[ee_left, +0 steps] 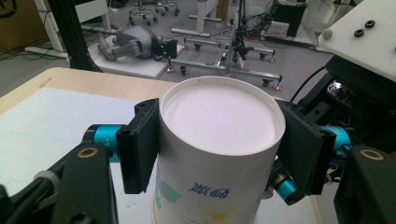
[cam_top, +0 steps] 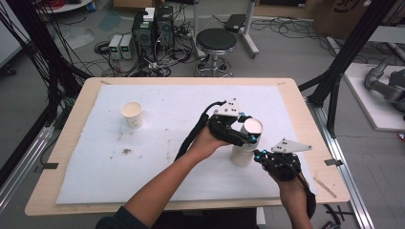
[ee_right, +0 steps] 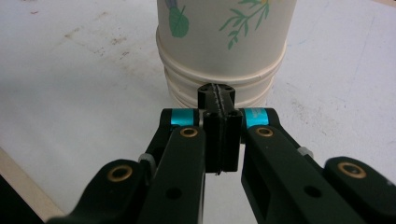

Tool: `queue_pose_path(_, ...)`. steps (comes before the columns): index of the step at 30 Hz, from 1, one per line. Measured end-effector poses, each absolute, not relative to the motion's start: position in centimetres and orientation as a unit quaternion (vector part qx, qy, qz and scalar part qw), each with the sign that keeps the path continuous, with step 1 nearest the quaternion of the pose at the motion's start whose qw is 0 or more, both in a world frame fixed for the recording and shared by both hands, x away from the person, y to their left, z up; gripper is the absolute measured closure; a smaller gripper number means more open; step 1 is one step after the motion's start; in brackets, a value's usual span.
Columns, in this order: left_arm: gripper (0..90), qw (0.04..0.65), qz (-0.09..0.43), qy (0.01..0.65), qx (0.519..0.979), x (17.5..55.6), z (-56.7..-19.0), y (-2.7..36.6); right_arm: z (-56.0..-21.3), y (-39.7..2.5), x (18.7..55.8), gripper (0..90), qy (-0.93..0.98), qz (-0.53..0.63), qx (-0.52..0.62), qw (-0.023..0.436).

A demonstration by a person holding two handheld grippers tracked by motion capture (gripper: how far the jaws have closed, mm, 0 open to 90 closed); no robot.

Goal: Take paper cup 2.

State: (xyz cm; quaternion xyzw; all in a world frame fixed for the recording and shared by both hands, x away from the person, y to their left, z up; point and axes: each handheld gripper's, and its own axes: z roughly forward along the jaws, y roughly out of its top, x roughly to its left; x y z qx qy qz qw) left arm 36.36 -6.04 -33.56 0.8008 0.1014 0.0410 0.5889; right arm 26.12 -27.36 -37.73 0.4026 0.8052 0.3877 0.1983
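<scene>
A stack of upturned paper cups (cam_top: 242, 155) stands on the white mat, right of the middle. My left gripper (cam_top: 248, 130) is shut on the topmost cup (ee_left: 219, 116), a white cup with a flower print, one pad pressing each side just under its upturned base. My right gripper (cam_top: 258, 153) is shut with nothing in it. Its tips (ee_right: 218, 95) touch or nearly touch the ringed rims at the foot of the stack (ee_right: 219, 77). The cup with printed leaves (ee_right: 224, 23) rises above those rims.
A single paper cup (cam_top: 132, 114) stands upright at the mat's back left. The white mat (cam_top: 157, 162) has a few dark stains and covers most of the wooden table (cam_top: 305, 119). A stool (cam_top: 216, 43), computers and cables lie beyond the far edge.
</scene>
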Motion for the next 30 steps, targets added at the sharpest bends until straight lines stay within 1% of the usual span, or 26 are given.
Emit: queue_pose_path(30, 34.4, 0.599, 0.056, 0.11, 0.791, 36.01, -33.53, -5.83, -37.12, -26.71, 26.53, 90.0, 0.818, 0.357, 0.404, 0.199)
